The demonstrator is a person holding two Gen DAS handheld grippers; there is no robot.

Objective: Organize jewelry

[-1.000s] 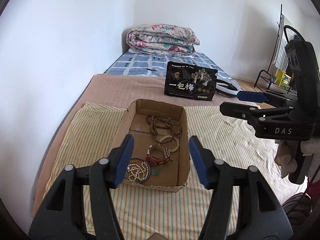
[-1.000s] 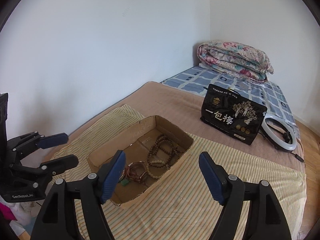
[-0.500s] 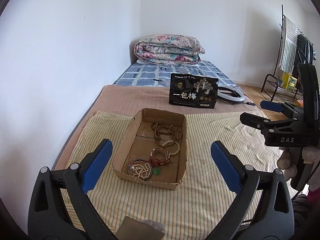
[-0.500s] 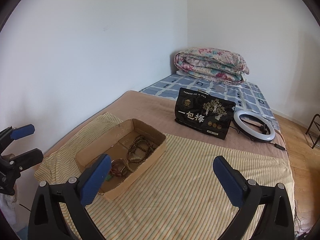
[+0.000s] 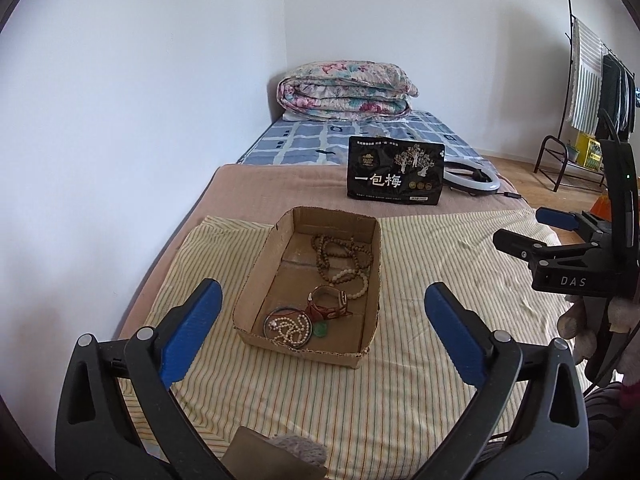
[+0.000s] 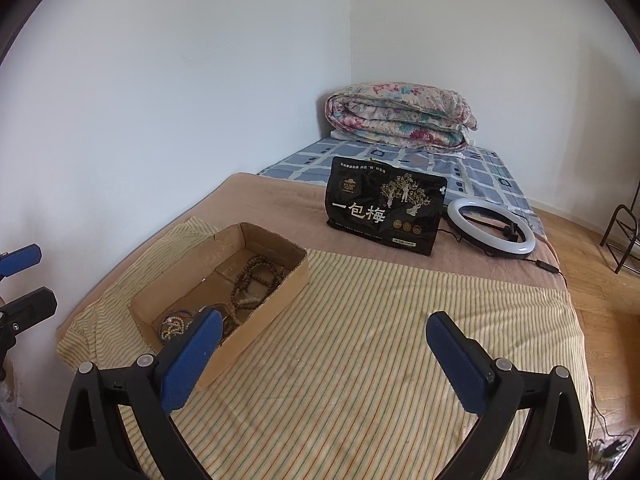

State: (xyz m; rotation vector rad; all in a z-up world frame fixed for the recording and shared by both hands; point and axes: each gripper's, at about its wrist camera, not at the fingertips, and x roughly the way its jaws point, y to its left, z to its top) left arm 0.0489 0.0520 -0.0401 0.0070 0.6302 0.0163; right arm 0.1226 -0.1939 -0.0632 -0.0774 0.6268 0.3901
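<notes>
A shallow cardboard box (image 5: 256,276) (image 6: 256,300) sits on a striped cloth on the bed. It holds brown wooden bead strings (image 5: 340,252) (image 6: 256,276), a pale bead bracelet (image 5: 354,282), a red-brown strap watch (image 5: 328,304), a pearl string in a bangle (image 5: 288,326) (image 6: 174,326) and a green pendant (image 5: 319,331). My left gripper (image 5: 322,336) is open and empty, back from the box's near end. My right gripper (image 6: 320,356) is open and empty over the cloth to the right of the box; it also shows in the left wrist view (image 5: 532,232).
A black snack bag (image 5: 396,176) (image 6: 384,208) stands behind the box. A white ring light (image 6: 490,232) lies to its right, and a folded floral quilt (image 5: 344,88) lies at the bed's head. A white wall runs along the left. A clothes rack (image 5: 592,80) stands on the wooden floor at the right.
Both grippers have opened wide from half open and drawn back and up from the box. The box looks smaller in both views.
</notes>
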